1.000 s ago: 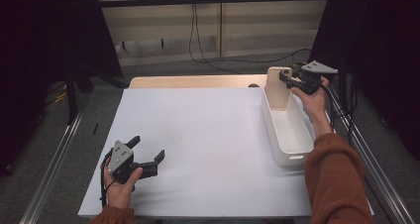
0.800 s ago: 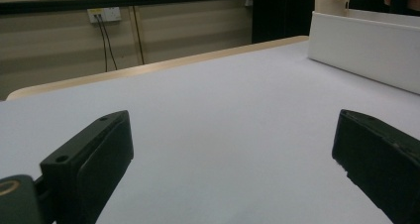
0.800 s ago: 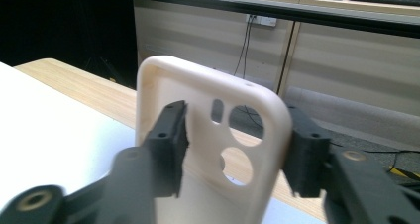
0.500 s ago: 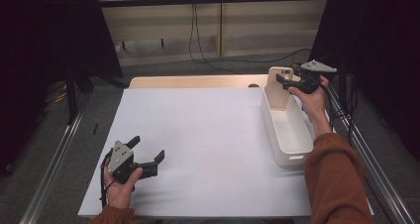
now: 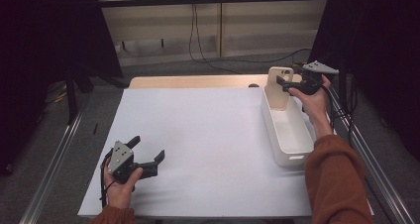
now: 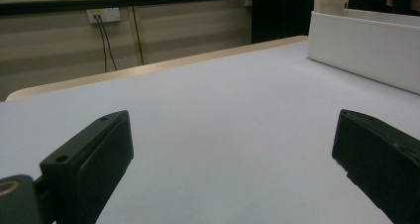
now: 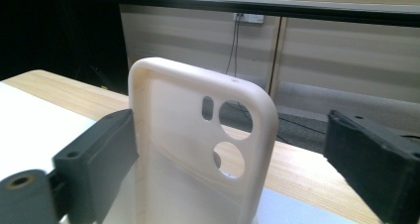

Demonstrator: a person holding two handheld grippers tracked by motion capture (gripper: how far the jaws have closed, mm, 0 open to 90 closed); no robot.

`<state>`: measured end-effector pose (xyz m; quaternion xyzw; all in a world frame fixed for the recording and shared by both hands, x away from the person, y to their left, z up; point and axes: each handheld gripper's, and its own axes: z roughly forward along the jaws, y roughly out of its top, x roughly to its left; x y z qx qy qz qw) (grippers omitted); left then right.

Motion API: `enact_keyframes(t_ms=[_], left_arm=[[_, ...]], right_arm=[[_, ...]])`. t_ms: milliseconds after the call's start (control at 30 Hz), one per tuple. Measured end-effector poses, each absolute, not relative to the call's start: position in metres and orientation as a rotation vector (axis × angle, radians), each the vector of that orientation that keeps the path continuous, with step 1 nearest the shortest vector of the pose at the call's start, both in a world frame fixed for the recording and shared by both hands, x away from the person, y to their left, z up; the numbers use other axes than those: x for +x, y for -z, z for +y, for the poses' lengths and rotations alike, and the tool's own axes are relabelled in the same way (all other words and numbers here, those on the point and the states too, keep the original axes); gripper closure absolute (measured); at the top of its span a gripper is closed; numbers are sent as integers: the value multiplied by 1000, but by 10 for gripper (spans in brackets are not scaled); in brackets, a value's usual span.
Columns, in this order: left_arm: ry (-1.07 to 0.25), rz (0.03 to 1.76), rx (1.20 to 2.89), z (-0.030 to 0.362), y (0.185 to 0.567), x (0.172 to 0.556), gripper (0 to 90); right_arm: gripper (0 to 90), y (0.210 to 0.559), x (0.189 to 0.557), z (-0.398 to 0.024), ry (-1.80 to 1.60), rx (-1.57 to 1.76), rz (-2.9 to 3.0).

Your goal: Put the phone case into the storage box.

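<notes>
High view. White sheet (image 5: 208, 135) covering the table top; wooden table edge (image 5: 198, 81) bare at the far side. White bin (image 5: 289, 135), long and narrow, at the right of the sheet. Cream phone case (image 5: 278, 87), standing upright at the far end of the bin, camera cut-outs uppermost. Right gripper (image 5: 288, 84), held in a hand (image 5: 313, 102) over the bin's far end, just beside the case; sleeve (image 5: 337, 179) rust-orange. Left gripper (image 5: 147, 152), held in a hand (image 5: 121, 187) at the near left of the sheet, well apart from the bin, jaws spread with nothing between.

Left gripper view. Two black jaws wide apart over bare white sheet; bin wall (image 6: 364, 35) at far right.

Right gripper view. Phone case (image 7: 198, 149) upright between the jaws, close against the left one, a clear gap to the right one. Jaws have just been opening; no pinch on the case. Wall socket (image 7: 249, 18) behind.
</notes>
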<state>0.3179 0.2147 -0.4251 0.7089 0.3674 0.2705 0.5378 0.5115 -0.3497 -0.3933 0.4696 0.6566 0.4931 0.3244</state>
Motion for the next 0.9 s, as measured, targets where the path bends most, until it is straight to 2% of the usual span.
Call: enact_keyframes(t_ms=[233, 900], left_arm=[[-649, 882, 1681, 215, 424, 318, 27], [-652, 896, 1679, 214, 425, 320, 27]], right_arm=[[12, 394, 508, -350, -1290, 1239, 1720], [1, 386, 500, -351, -1323, 1235, 1706]])
